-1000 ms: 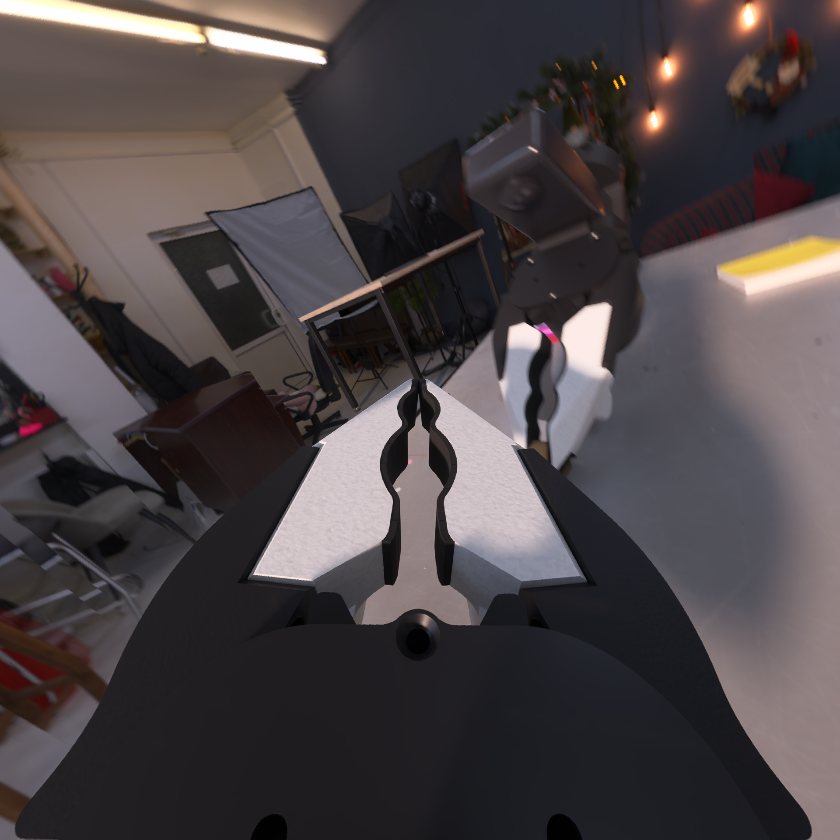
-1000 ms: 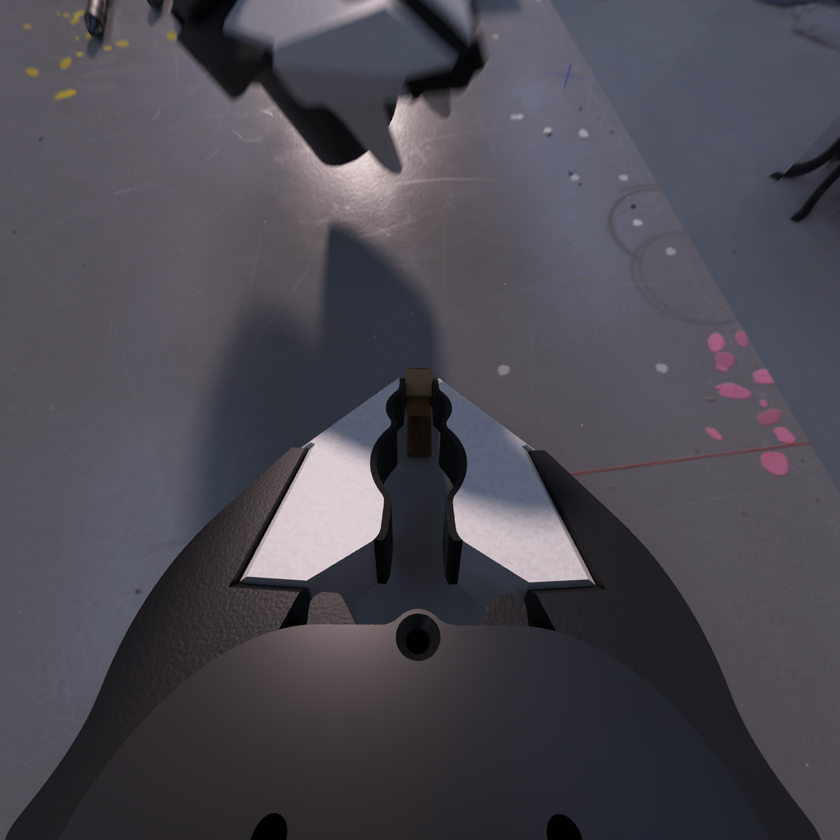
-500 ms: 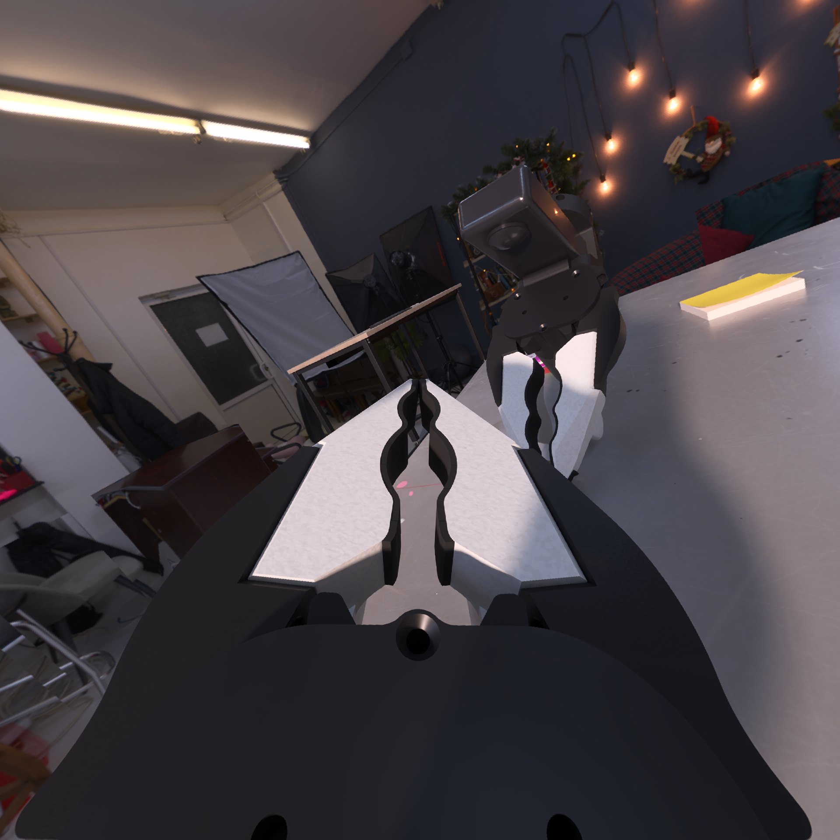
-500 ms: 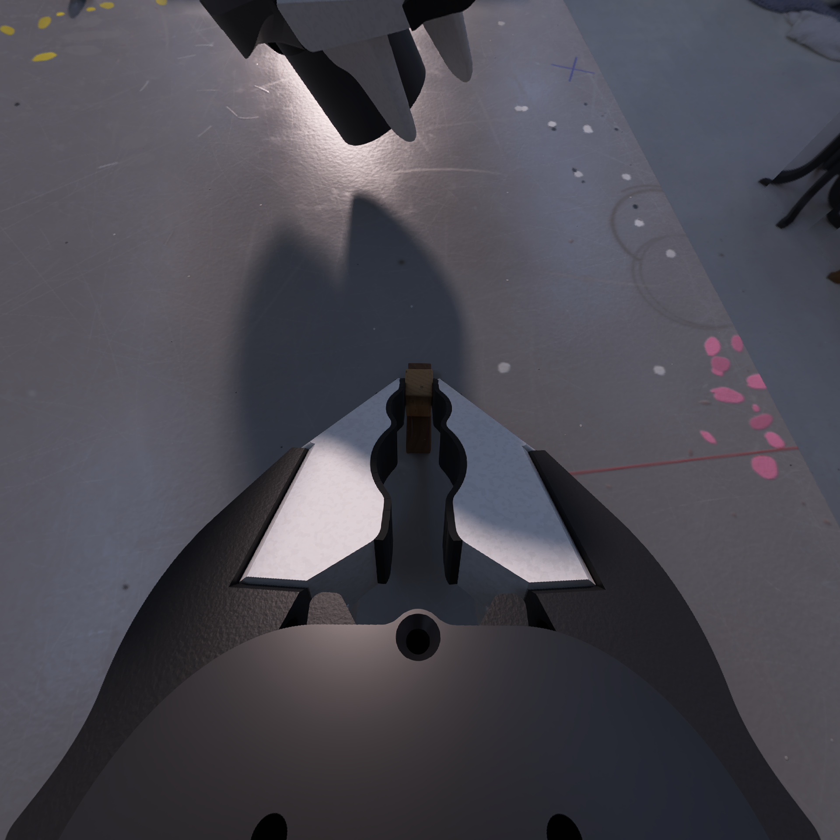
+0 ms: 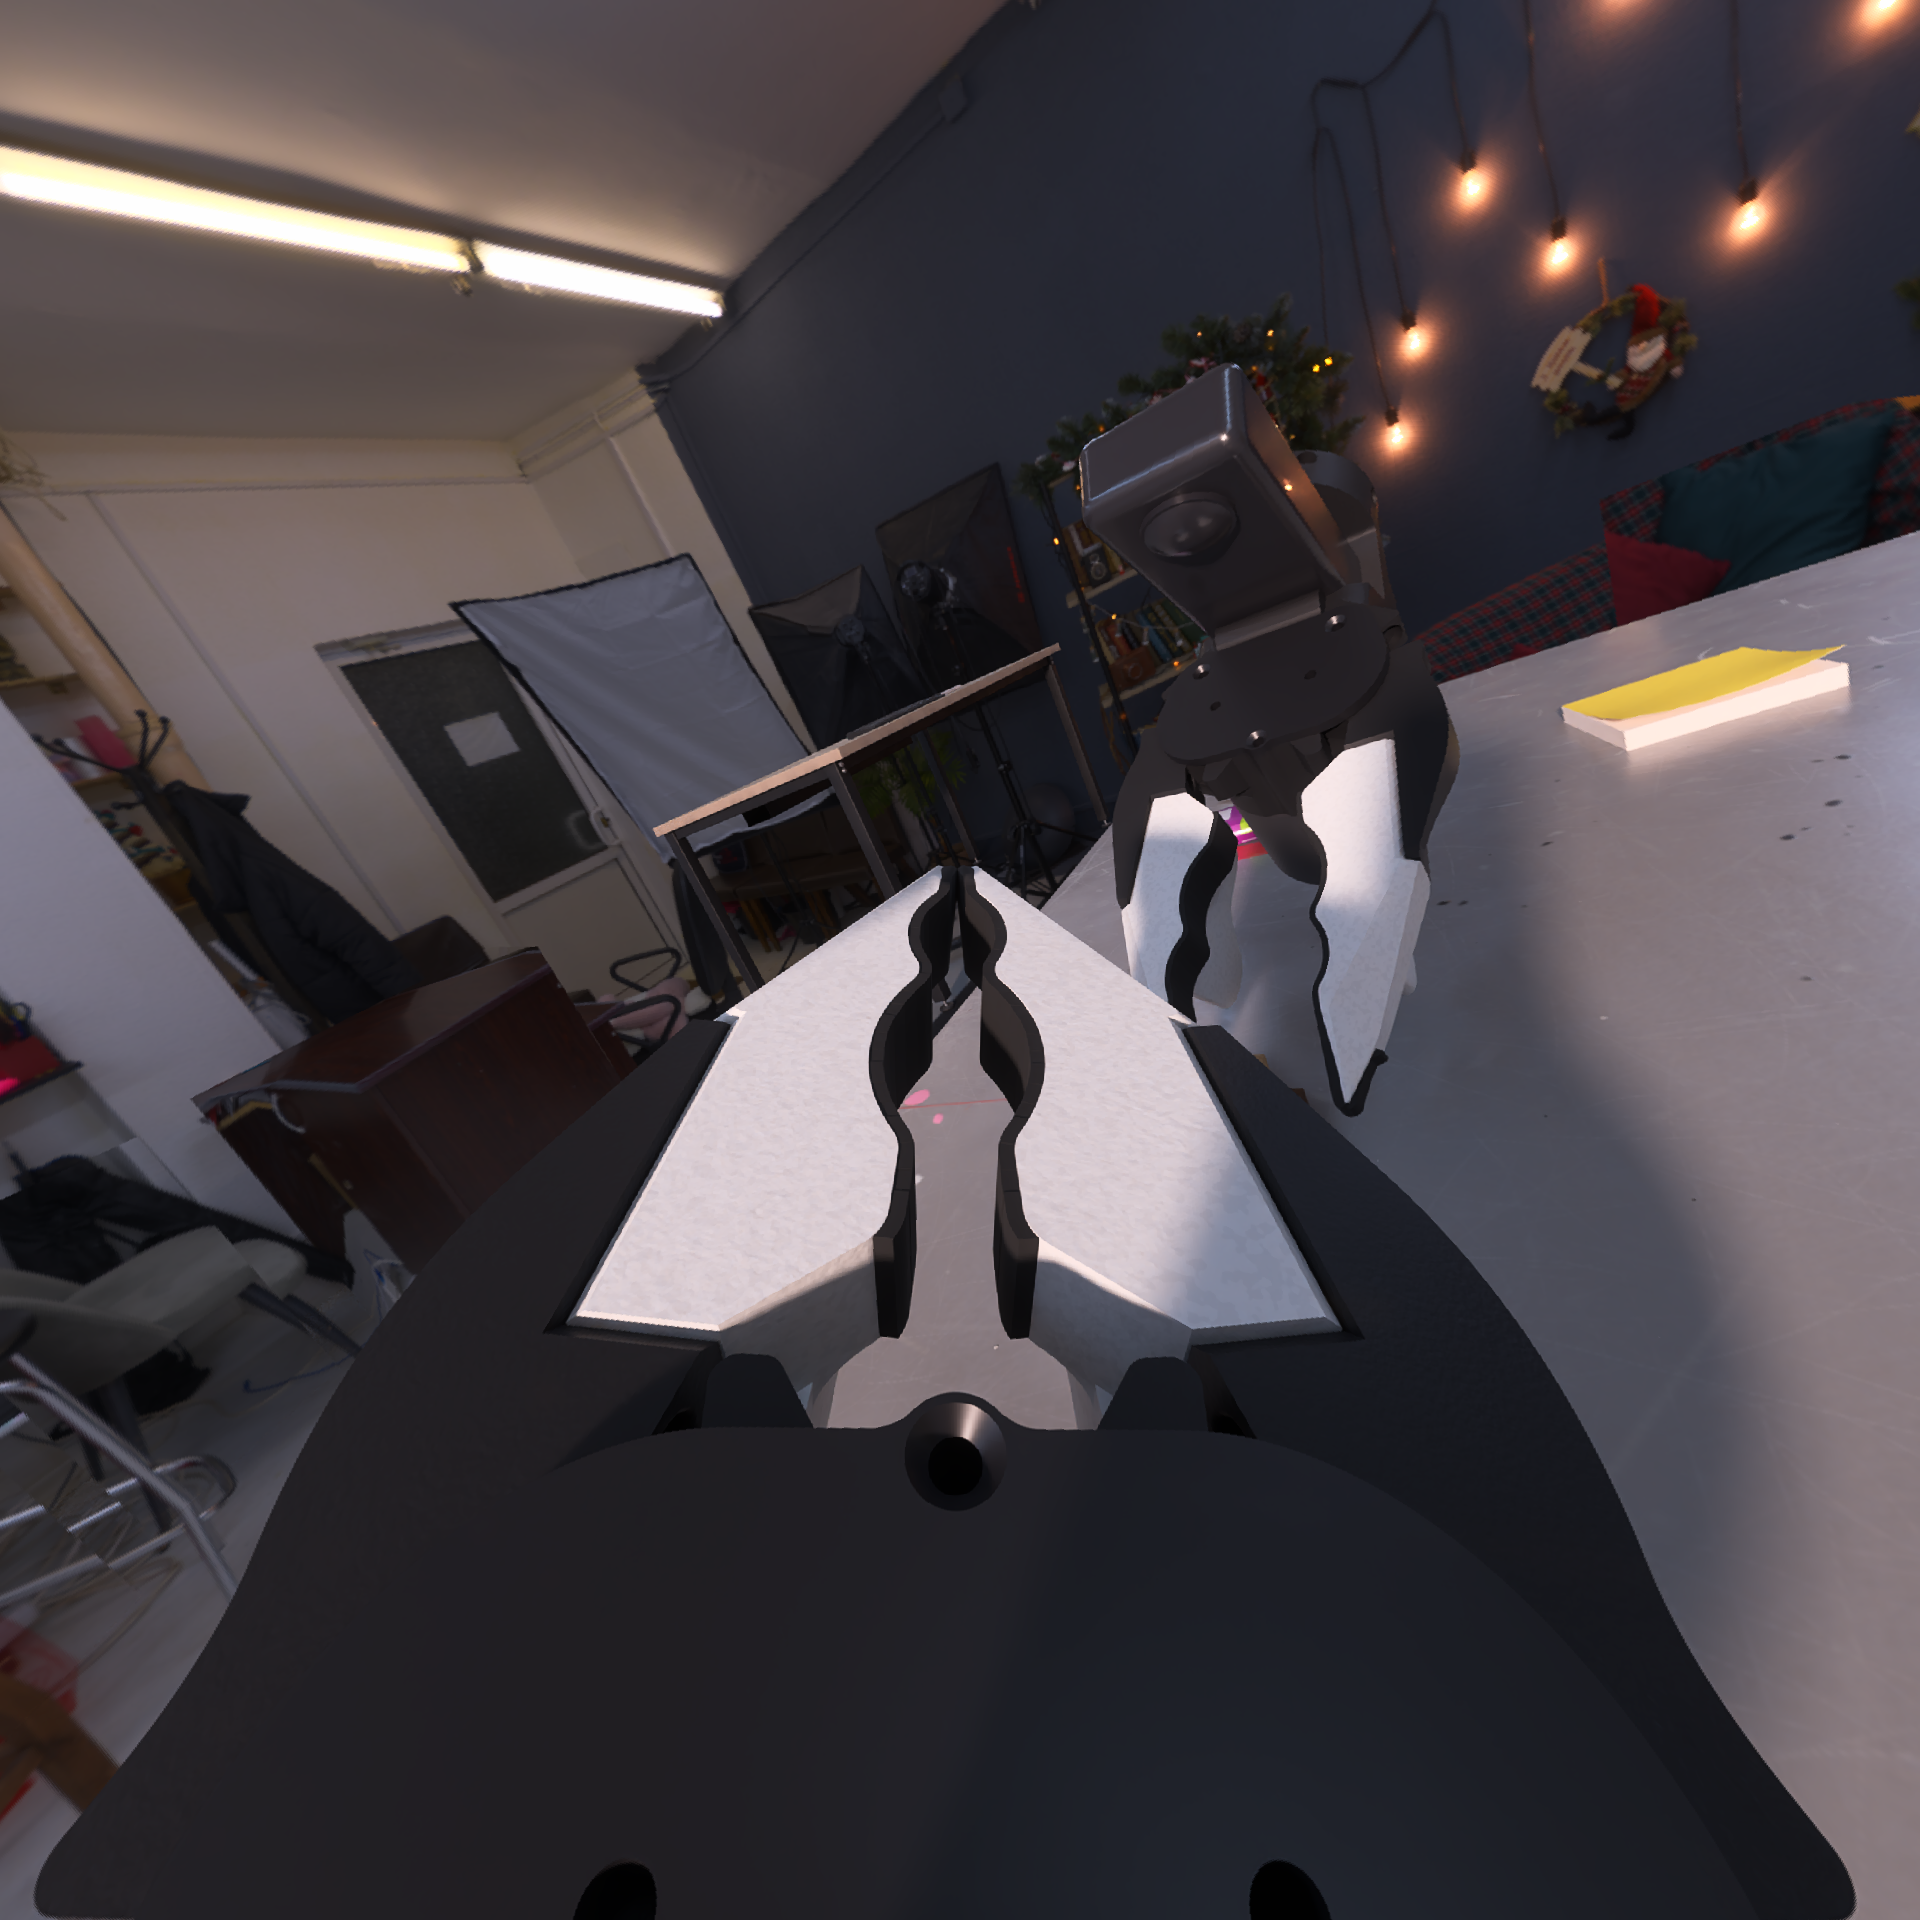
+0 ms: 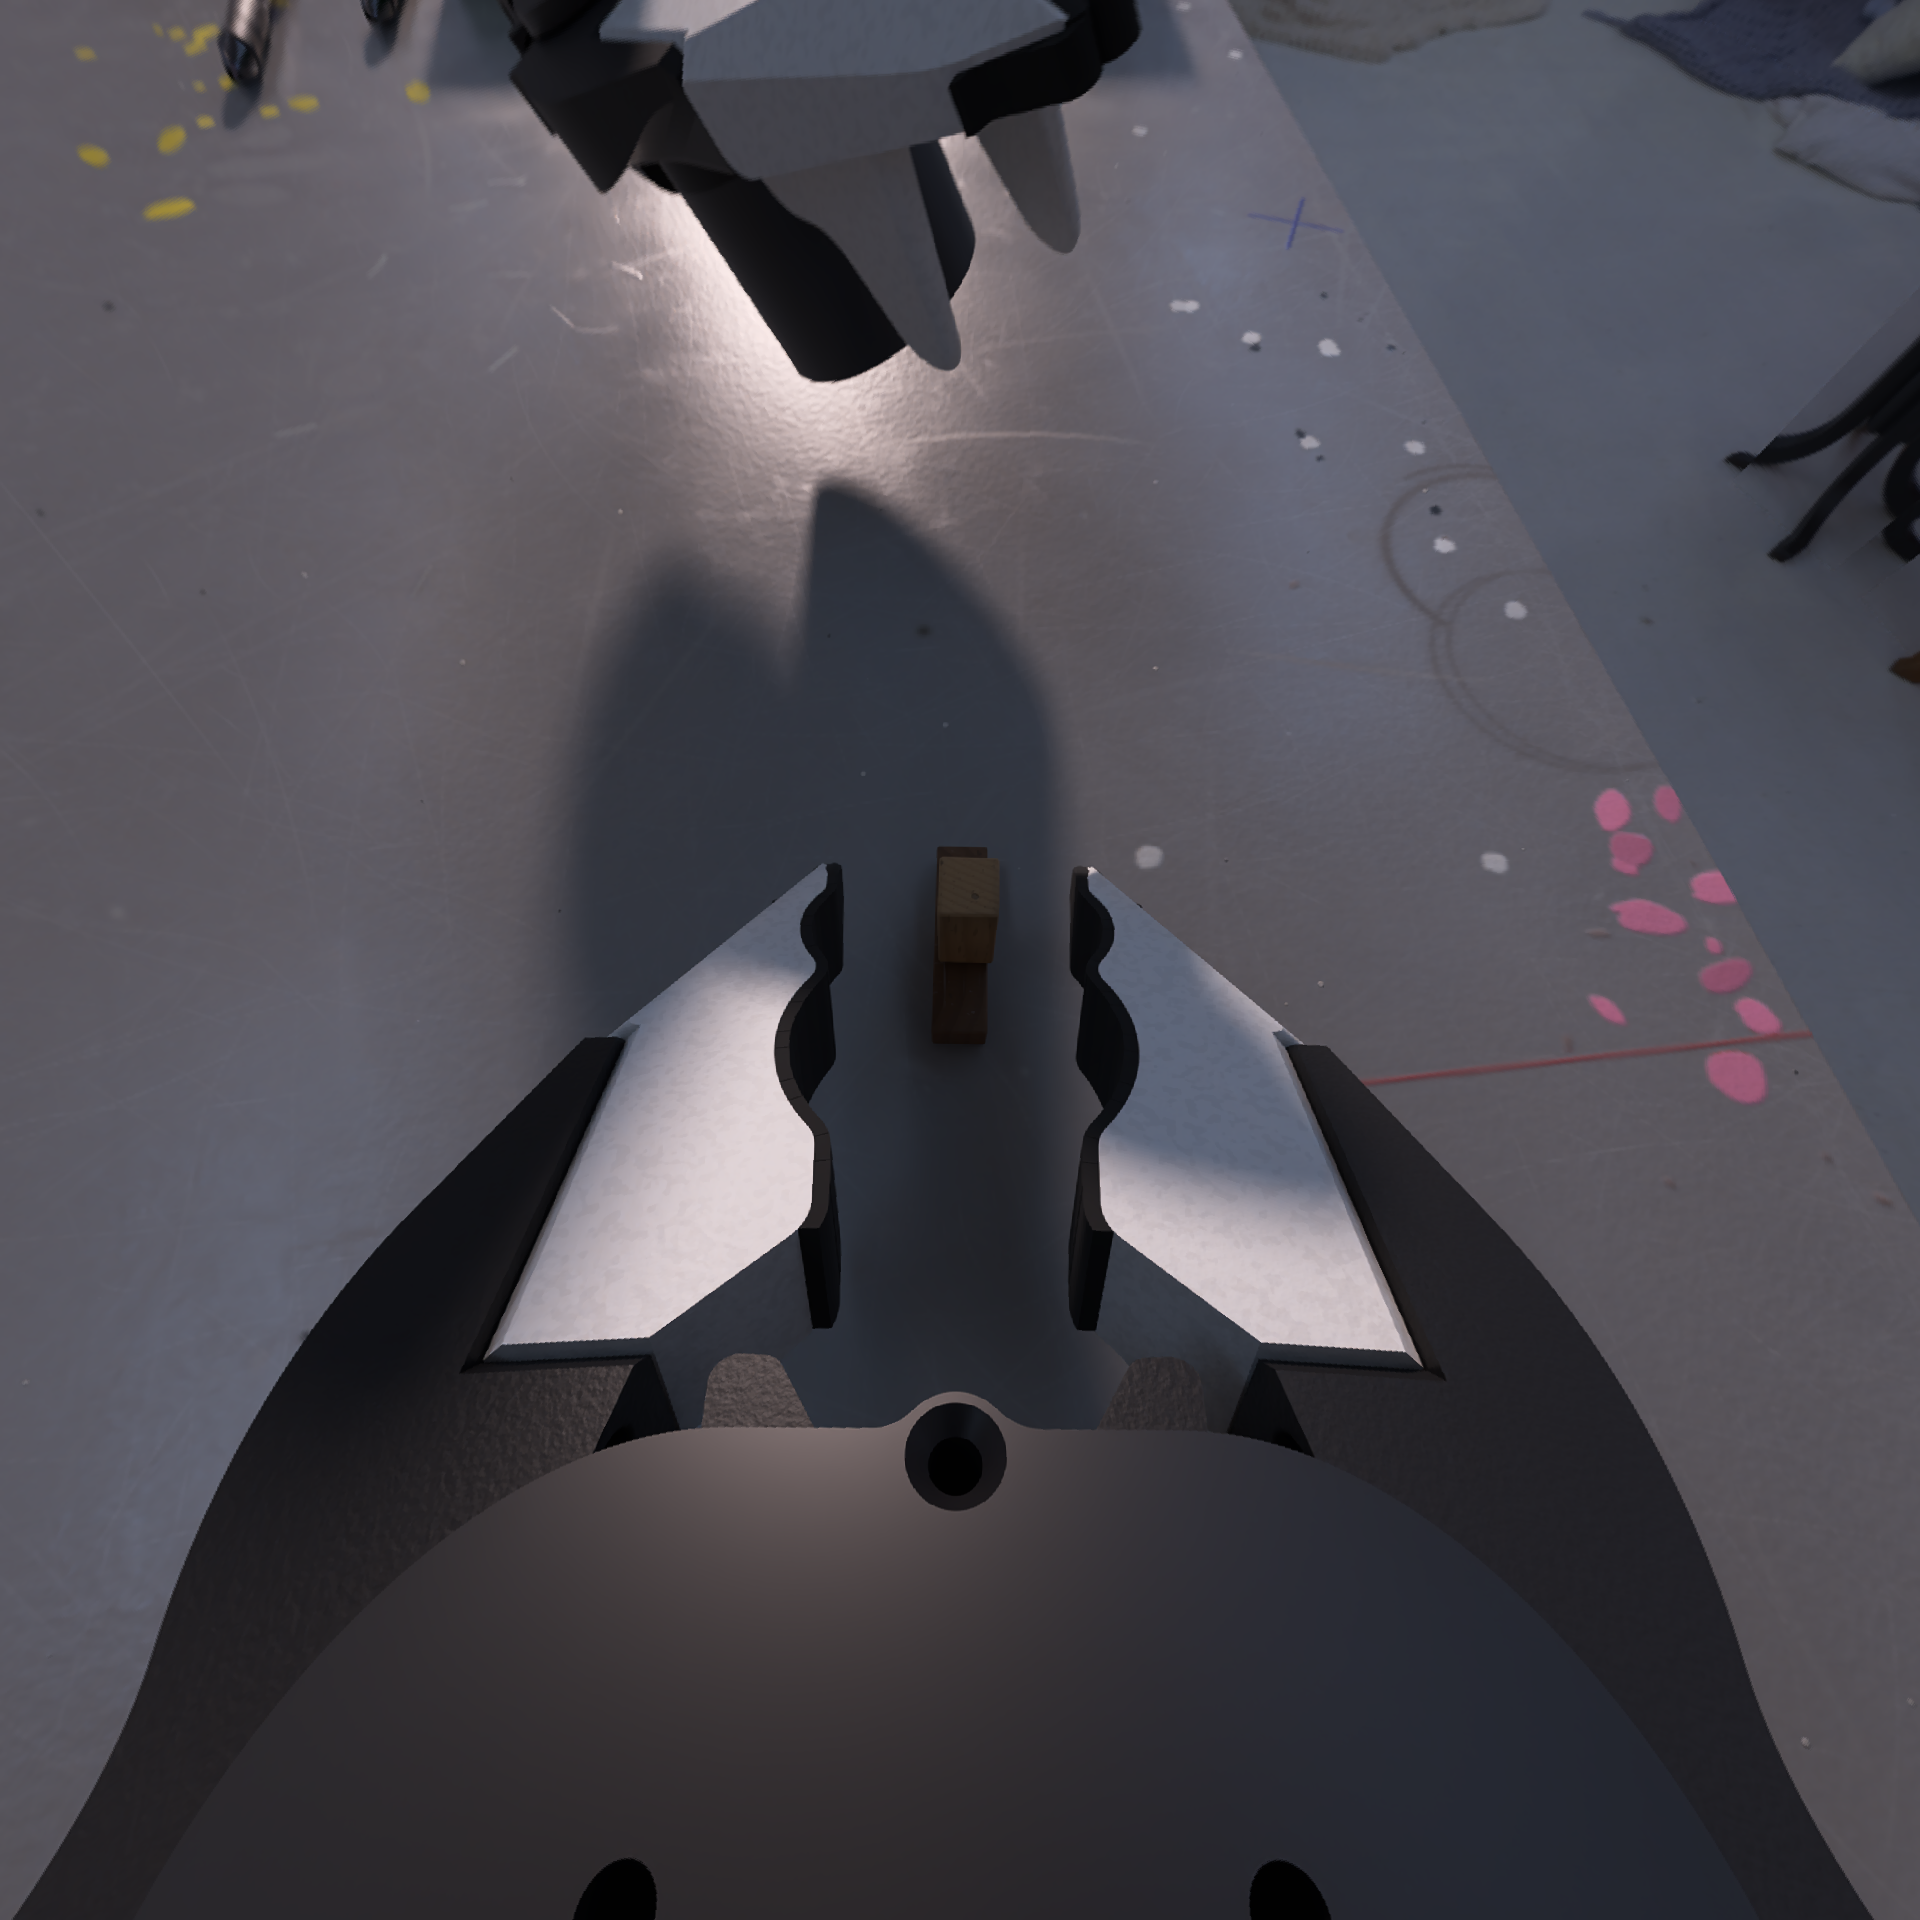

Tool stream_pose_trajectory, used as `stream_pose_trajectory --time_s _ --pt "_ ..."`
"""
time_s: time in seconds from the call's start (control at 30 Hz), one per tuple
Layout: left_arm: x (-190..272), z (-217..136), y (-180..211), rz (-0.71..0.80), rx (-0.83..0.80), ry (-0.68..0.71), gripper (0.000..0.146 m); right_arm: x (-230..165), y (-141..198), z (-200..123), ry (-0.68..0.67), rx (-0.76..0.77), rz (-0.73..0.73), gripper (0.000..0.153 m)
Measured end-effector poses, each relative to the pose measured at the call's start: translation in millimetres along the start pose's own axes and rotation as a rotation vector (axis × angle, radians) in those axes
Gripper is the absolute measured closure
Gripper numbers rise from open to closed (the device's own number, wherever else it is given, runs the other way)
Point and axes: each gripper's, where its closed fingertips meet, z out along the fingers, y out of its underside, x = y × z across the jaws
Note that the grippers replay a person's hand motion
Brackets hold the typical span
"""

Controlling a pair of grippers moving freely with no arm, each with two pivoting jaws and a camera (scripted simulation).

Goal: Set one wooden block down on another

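In the right wrist view a light wooden block rests on a darker wooden block on the grey table. My right gripper is open, its fingers standing apart on either side of the stacked blocks without touching them. It also shows in the left wrist view, pointing down at the table, with the blocks hidden behind my left fingers. My left gripper is shut and empty, held above the table and aimed toward the room. It also shows at the top of the right wrist view.
A yellow-topped white pad lies far right on the table. Pink paint spots and a red line mark the table near its right edge. Yellow spots and a metal tool lie at the far left.
My right gripper has opened and let go of the light block, which now rests on the darker one. My left gripper has tilted and shifted, seen further into the right wrist view.
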Motion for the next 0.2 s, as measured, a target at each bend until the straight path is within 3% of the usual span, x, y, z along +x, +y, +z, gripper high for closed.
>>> stream_pose_trajectory --time_s 0.2 --pt "-4 -2 -2 -0.02 0.003 -0.021 0.146 6 -12 -12 -0.009 0.12 0.072 0.104"
